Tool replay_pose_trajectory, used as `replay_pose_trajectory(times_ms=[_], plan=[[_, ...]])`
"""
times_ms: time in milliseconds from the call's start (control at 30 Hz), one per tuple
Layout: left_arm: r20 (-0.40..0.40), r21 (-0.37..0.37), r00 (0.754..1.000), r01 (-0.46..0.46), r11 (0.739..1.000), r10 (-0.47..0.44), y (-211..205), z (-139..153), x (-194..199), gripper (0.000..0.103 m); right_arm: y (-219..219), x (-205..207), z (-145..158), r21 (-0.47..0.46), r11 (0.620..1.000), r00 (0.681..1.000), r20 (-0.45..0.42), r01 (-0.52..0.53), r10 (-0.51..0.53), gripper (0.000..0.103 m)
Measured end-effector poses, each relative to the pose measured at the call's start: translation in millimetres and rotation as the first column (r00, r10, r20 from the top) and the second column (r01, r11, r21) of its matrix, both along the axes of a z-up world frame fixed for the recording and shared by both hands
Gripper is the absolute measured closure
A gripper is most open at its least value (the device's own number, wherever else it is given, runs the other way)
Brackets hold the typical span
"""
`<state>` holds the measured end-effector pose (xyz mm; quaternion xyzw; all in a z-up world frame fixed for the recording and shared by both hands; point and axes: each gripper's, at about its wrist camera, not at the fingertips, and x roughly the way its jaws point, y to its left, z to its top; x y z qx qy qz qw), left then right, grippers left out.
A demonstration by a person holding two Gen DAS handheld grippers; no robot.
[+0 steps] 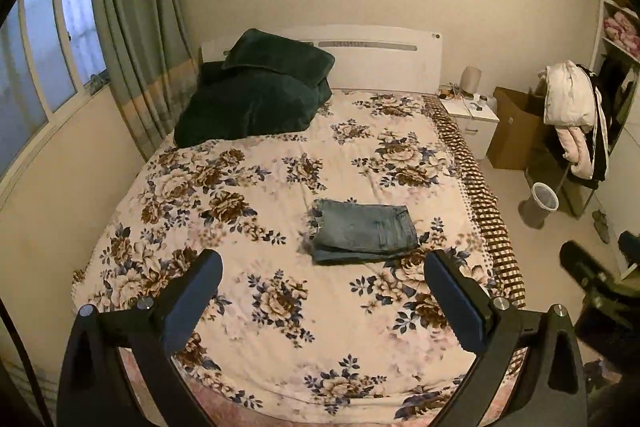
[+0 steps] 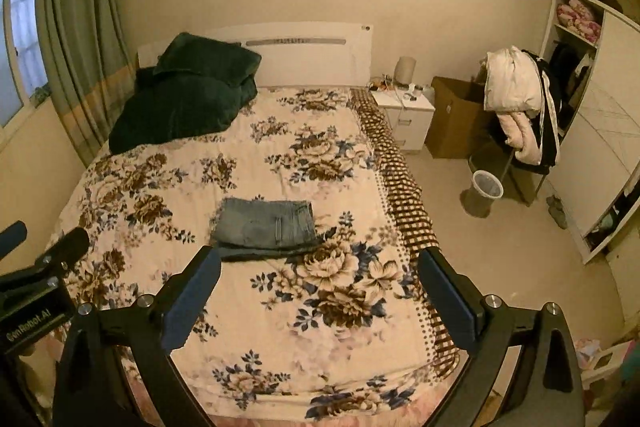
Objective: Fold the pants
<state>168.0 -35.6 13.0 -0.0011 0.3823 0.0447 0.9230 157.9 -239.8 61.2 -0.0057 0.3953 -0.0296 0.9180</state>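
A pair of blue jeans (image 1: pixel 364 229) lies folded into a compact rectangle on the floral bedspread (image 1: pixel 256 307), right of the bed's middle. It also shows in the right wrist view (image 2: pixel 266 225). My left gripper (image 1: pixel 322 265) is open and empty, held well above the foot of the bed, short of the jeans. My right gripper (image 2: pixel 320 263) is open and empty, also raised above the foot of the bed. The left gripper (image 2: pixel 36 247) shows at the left edge of the right wrist view, and the right gripper (image 1: pixel 588 275) at the right edge of the left wrist view.
Dark green pillows (image 1: pixel 256 95) lie at the head of the bed by a white headboard (image 1: pixel 384 61). To the right stand a white nightstand (image 2: pixel 404 119), a cardboard box (image 2: pixel 456 115), a chair with coats (image 2: pixel 520 115), a bin (image 2: pixel 486 191) and a wardrobe (image 2: pixel 600 131). Curtains (image 1: pixel 132 27) hang left.
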Motion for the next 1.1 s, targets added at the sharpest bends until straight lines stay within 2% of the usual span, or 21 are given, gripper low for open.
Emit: replay_pose_trajectory(times_ms=[233, 1100], plan=[[-0.007, -0.003, 1.0, 0.0, 1.0, 0.0, -1.0, -1.6, 7.2, 0.0, -1.1, 13.5, -16.7, 0.0, 1.0, 1.0, -0.022, -0.003, 0.003, 0.002], [-0.022, 0.001, 1.0, 0.002, 1.0, -0.002, -1.3, -6.7, 15.1, 0.0, -2.1, 16.6, -31.7, 0.022, 1.0, 0.999, -0.029, -0.019, 0.02, 0.002]])
